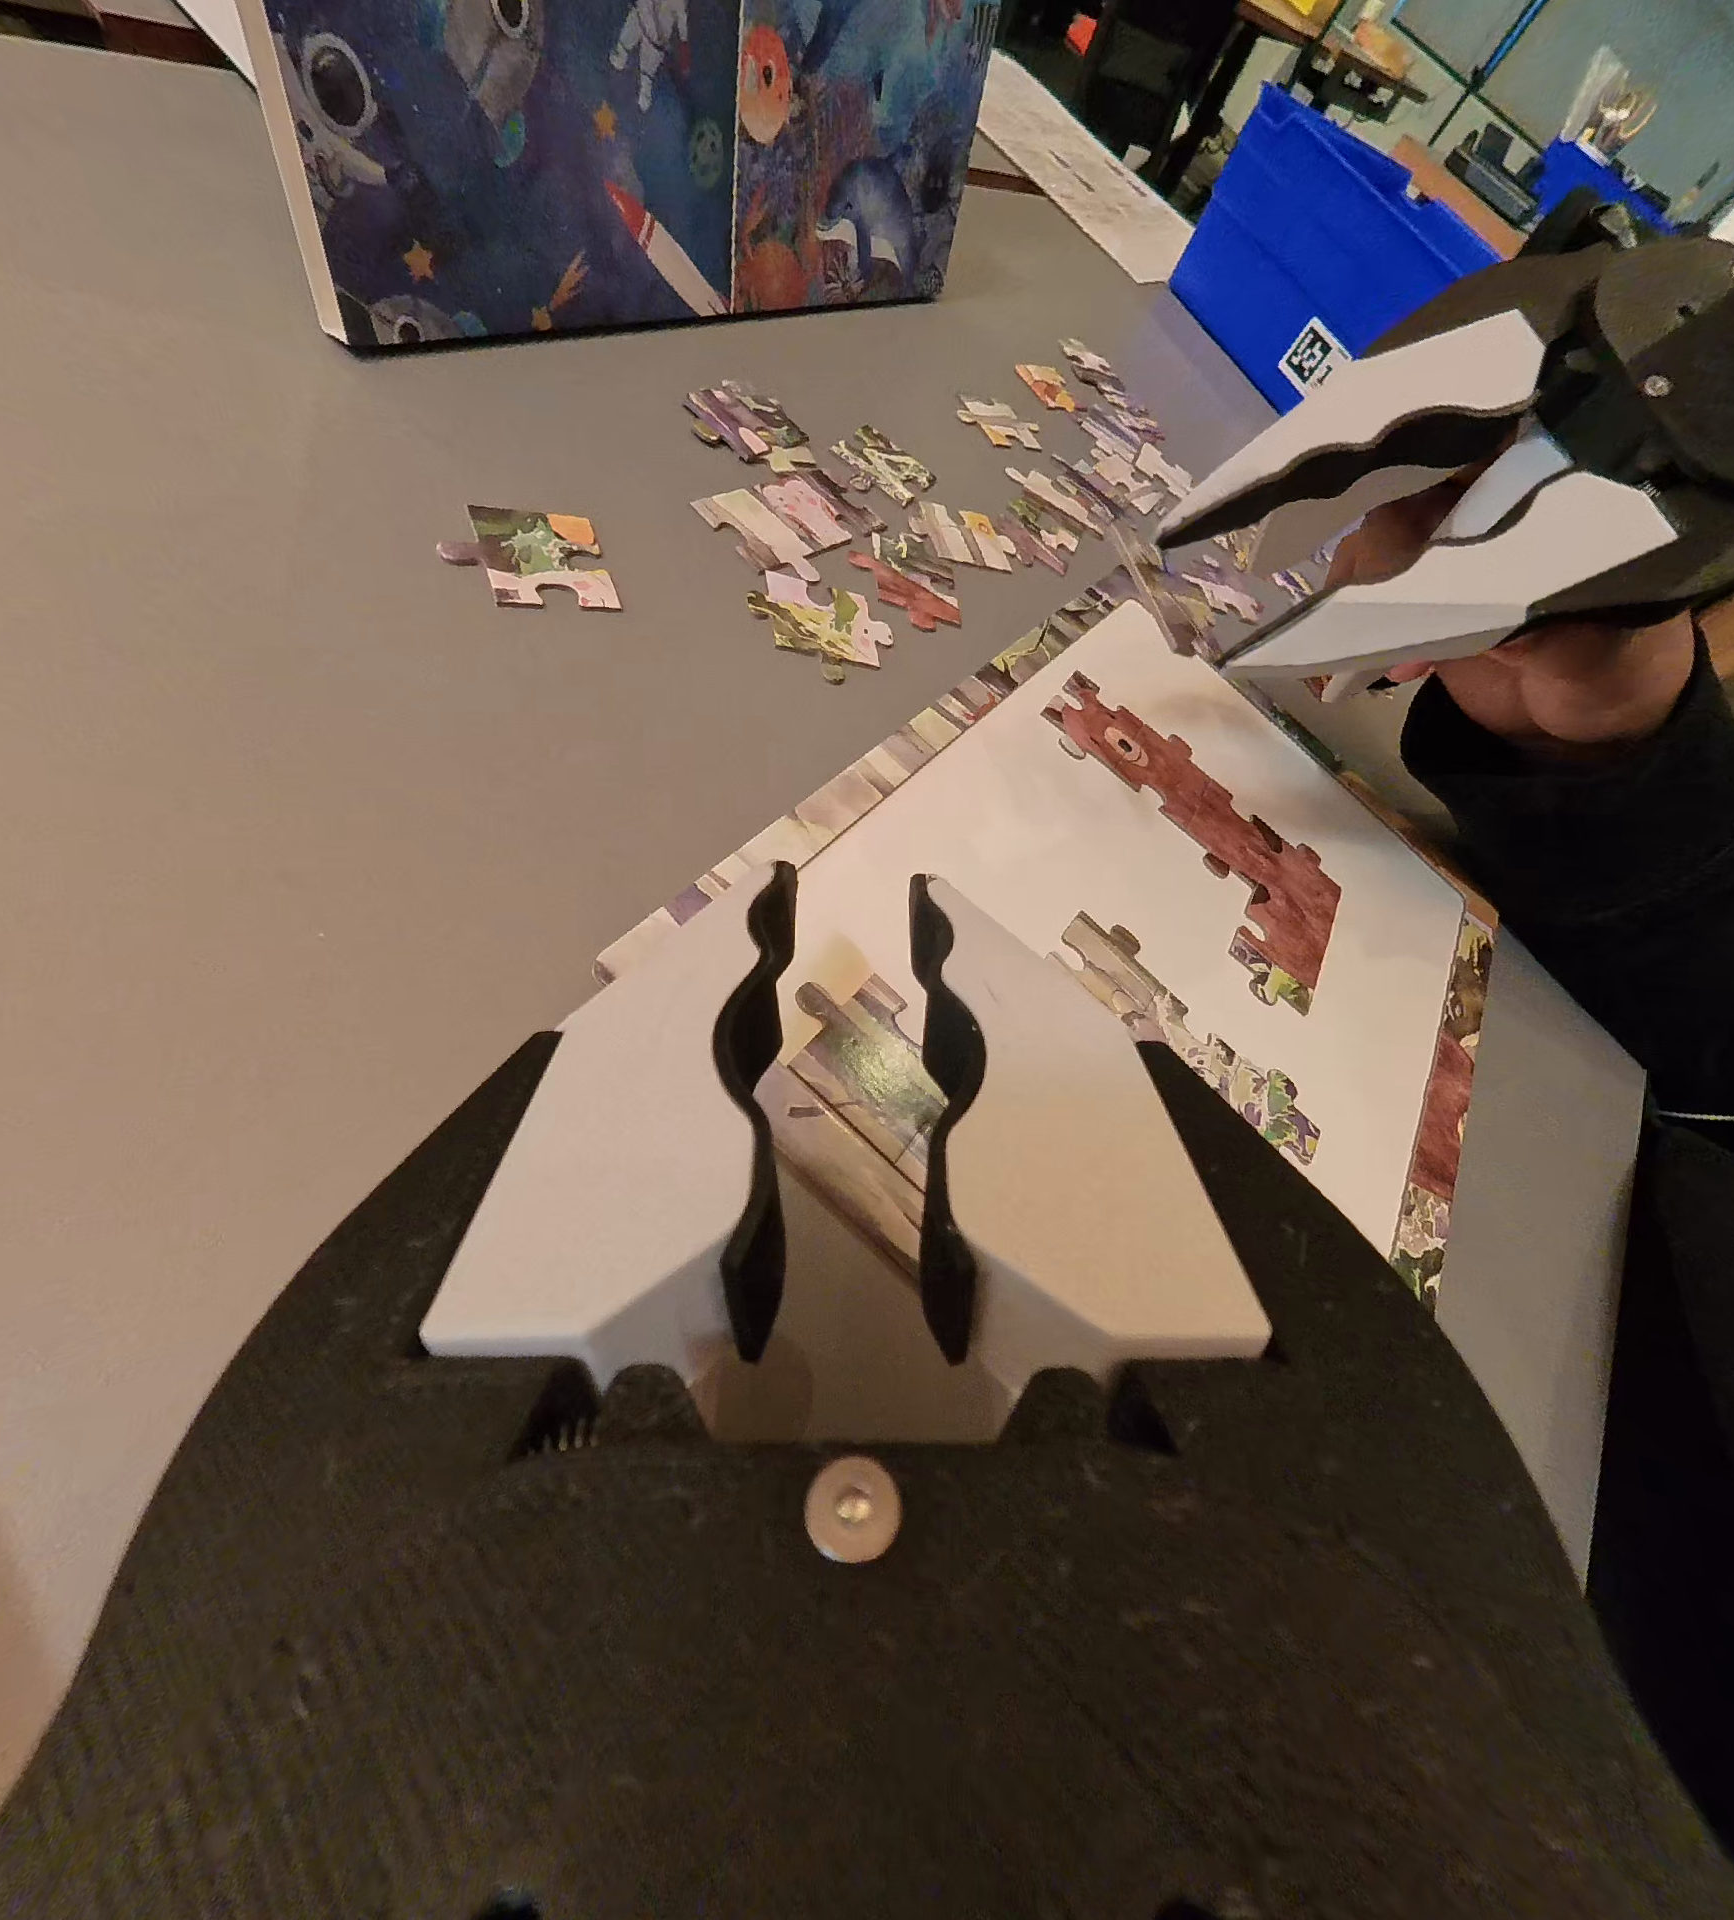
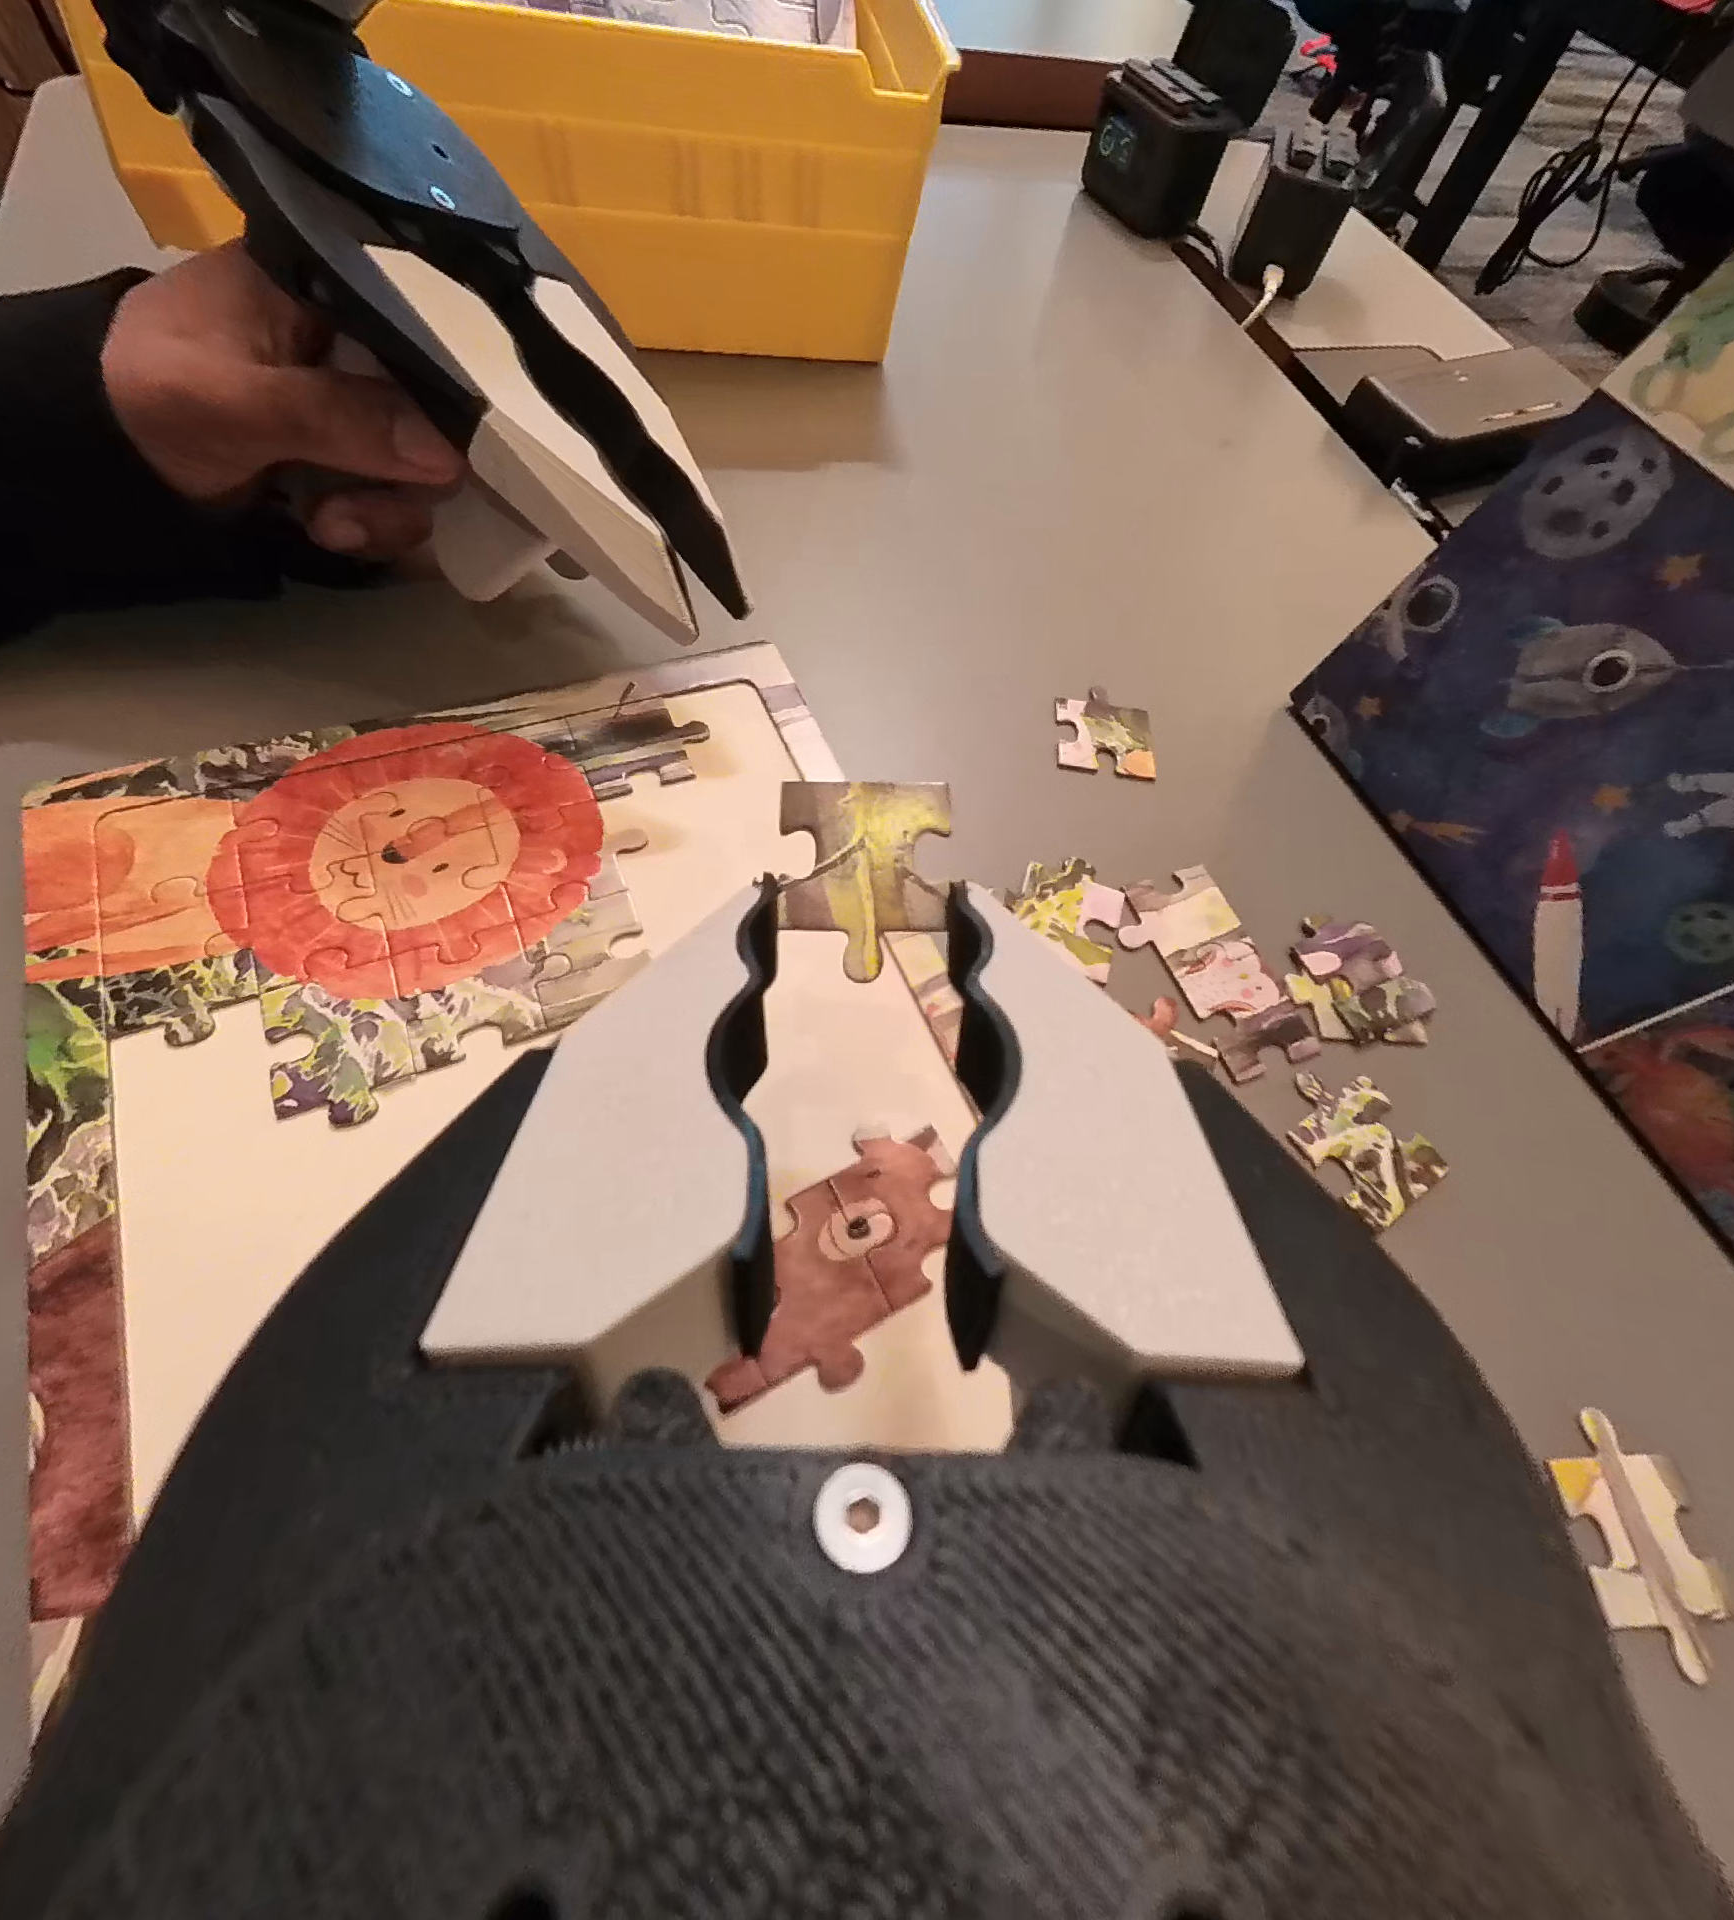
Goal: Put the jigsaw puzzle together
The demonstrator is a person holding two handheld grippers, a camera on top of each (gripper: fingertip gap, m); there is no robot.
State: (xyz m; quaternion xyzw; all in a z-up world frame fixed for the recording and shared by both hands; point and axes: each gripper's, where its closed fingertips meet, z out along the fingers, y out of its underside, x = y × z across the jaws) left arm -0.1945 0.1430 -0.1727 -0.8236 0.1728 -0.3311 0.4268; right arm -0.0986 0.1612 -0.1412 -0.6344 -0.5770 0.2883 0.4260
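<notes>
The puzzle tray (image 2: 219, 1195) lies on the grey table, with an assembled orange lion section (image 2: 406, 842) at its far left and joined brown bear pieces (image 2: 842, 1247) near me. My right gripper (image 2: 861, 888) is shut on a grey and yellow-green puzzle piece (image 2: 863, 831), held by its edges above the tray's right edge. My left gripper (image 1: 850, 883) is open and empty, hovering over the tray (image 1: 998, 810) near the lion corner. It also shows in the right wrist view (image 2: 712, 621). The right gripper (image 1: 1193, 603) shows over the tray's far corner.
Loose pieces (image 2: 1258, 966) lie in a cluster right of the tray, also in the left wrist view (image 1: 842, 520). A joined pair (image 1: 530, 556) lies apart. The space-themed puzzle box (image 1: 582, 156) stands behind them. A yellow bin (image 2: 738, 208) and a blue bin (image 1: 1310, 239) stand further off. About 11 centimetres separates my left fingertips from my right.
</notes>
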